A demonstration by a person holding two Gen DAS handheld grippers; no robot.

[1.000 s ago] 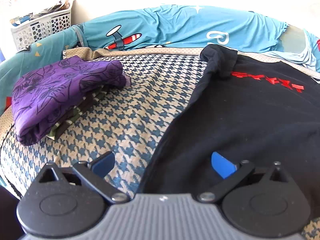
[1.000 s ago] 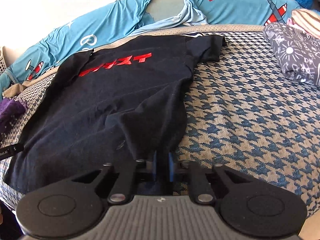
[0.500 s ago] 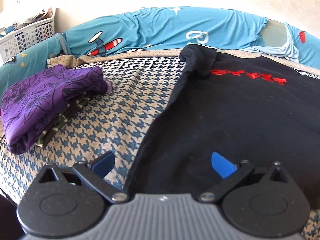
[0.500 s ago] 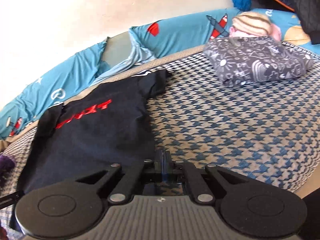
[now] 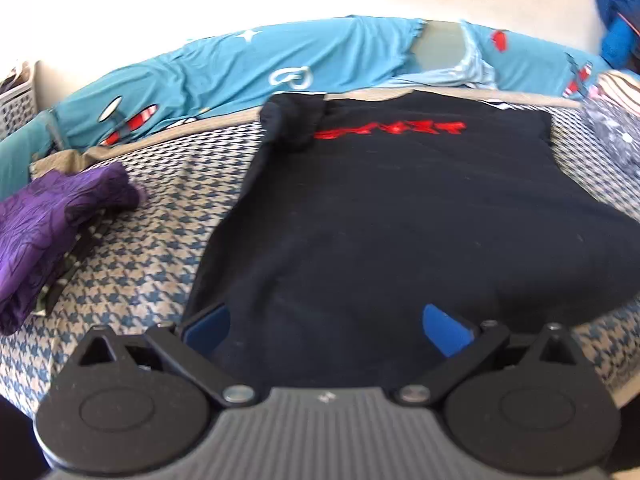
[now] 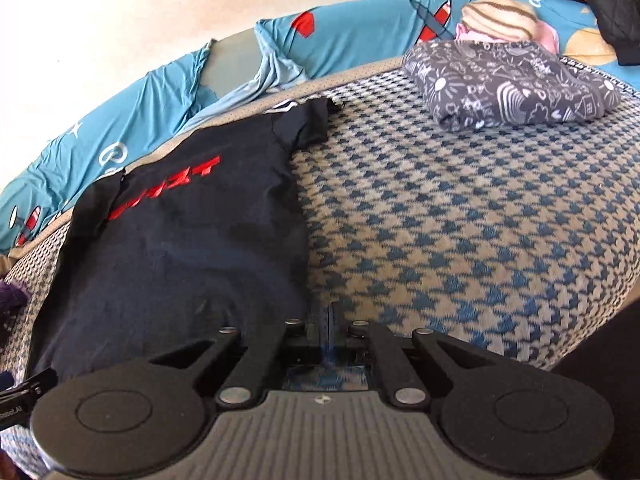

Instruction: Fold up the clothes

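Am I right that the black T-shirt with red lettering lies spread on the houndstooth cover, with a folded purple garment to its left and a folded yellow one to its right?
Not quite. The folded garment to the right of the black T-shirt is dark grey with white doodles, not yellow, as the right wrist view shows. The purple garment and houndstooth cover are as you say.

The black cotton-like T-shirt with red print [image 5: 400, 220] is matt, soft cloth, its lettering a flatter, slightly brighter film. Beneath it the blue-and-beige houndstooth woven bed cover [image 6: 460, 220] looks coarse and nubbly. The teal cartoon-print sheet [image 5: 240, 64] is thin, smooth, faintly sheeny fabric, wrinkled. The folded purple floral garment [image 5: 44, 220] looks silky. The left hand-held gripper [image 5: 326, 326] is matt black plastic with ribbed grey housing, shiny metal pivot pins and smooth blue pads [image 5: 444, 330].
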